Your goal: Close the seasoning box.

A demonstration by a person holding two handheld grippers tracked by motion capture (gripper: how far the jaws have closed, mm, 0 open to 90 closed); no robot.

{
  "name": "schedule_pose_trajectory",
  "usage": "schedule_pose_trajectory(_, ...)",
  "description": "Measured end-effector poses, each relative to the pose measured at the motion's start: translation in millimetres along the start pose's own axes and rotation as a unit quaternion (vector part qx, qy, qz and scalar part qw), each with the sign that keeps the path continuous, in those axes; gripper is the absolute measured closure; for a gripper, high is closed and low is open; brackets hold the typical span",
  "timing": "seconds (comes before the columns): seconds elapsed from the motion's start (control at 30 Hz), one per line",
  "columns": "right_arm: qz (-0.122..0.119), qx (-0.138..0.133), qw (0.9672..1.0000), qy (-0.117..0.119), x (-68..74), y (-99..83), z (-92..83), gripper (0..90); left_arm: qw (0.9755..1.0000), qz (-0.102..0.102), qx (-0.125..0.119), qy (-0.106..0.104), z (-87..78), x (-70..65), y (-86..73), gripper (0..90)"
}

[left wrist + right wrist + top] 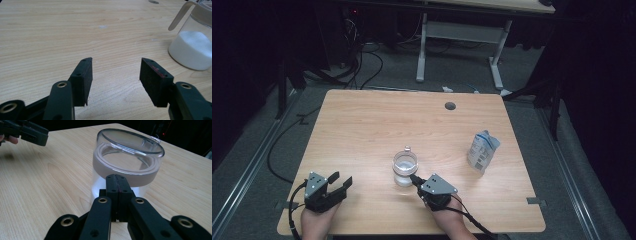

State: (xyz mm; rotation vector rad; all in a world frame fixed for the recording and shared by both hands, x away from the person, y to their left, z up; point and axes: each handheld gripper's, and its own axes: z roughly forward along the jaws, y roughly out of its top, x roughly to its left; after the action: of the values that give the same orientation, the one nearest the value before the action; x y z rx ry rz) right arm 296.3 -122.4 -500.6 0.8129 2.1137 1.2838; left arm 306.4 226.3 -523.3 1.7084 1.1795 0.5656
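Resting near the counter's (362, 125) front left corner, left tool (340, 183) spreading its jaws wide over bare wood, gripping nothing. Pointing from the front edge near its middle, right tool (413, 177) pressing its jaws fully together, tips just at the side of the clear jar (405, 167) holding white powder. Lying farther back toward the right edge, a blue-and-white pouch (482, 150).

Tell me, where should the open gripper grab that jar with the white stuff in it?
Probably the jar by its clear round body below the grey lid band, coming in level from the left gripper. It stands upright, and the lid's thin spout looks too weak to hold.
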Motion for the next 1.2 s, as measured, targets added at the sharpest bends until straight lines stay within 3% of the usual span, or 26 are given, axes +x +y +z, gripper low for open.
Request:
schedule_pose_trajectory(0.3,0.003,0.002,1.0,-0.001,-2.3,-0.8,-3.7,89.7,1.0,0.001,0.0,0.0,0.0,-0.2,-0.2,44.3)
schedule_pose_trajectory(0.43,0.009,0.001,0.9998,-0.016,-14.4,-2.1,-12.7,88.9,1.0,0.001,0.002,-0.001,0.2,-0.3,-0.6,44.3)
schedule_pose_trajectory(0.67,0.033,0.012,0.998,-0.053,-49.3,-17.3,-35.6,83.8,1.0,0.001,0.003,-0.006,3.1,-1.9,-0.2,44.2)
schedule_pose_trajectory(0.93,0.082,0.026,0.9906,-0.106,-93.0,-48.2,-75.2,76.0,0.9996,0.02,0.012,-0.017,7.4,-7.5,-2.0,43.8)
schedule_pose_trajectory(1.03,0.096,0.03,0.987,-0.125,-105.5,-59.6,-92.9,72.4,0.9997,0.018,0.008,-0.016,3.9,-7.9,-1.6,43.9)
schedule_pose_trajectory(1.2,0.111,0.027,0.9797,-0.165,-121.8,-84.0,-128.7,62.8,0.9993,0.032,0.009,-0.015,2.1,-8.9,0.7,43.5)
